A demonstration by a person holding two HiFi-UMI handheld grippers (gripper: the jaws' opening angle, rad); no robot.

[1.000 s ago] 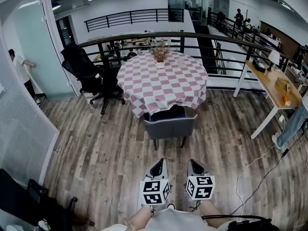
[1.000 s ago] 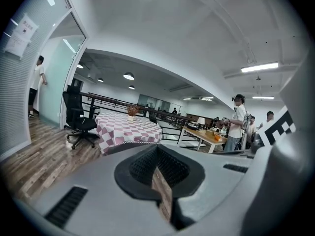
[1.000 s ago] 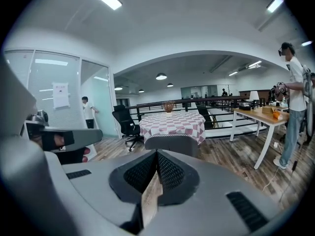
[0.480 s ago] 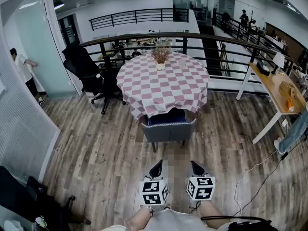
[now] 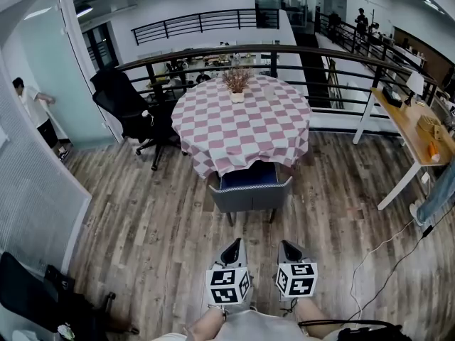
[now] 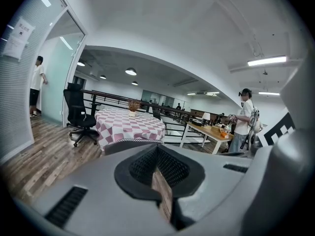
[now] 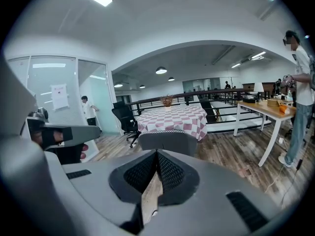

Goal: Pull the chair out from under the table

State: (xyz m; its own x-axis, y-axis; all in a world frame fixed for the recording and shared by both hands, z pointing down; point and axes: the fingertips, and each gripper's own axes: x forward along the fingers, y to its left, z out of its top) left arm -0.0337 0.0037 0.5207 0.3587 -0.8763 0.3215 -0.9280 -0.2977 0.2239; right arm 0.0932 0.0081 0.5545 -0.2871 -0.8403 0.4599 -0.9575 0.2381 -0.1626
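Note:
A grey chair [image 5: 250, 192] with a blue seat is tucked under the near edge of a round table [image 5: 242, 119] covered in a pink-and-white checked cloth. A small plant pot [image 5: 237, 84] stands on the table. My left gripper [image 5: 231, 250] and right gripper [image 5: 288, 249] are held side by side over the wooden floor, well short of the chair back and pointing at it. Both are shut with nothing between the pads. In the left gripper view the chair back [image 6: 129, 144] rises just beyond the left gripper [image 6: 156, 149]. The right gripper view shows the chair [image 7: 167, 140] straight ahead of the right gripper [image 7: 157, 155].
A black office chair [image 5: 131, 109] stands left of the table, and a dark railing [image 5: 213, 54] runs behind it. A wooden desk [image 5: 409, 126] is at the right, with a person [image 7: 299, 95] beside it and a cable [image 5: 377, 261] on the floor. Another person [image 5: 32, 109] stands at the glass wall on the left.
Both grippers and I have moved a little closer to the chair and table. Their jaws stay shut. The chair has not moved.

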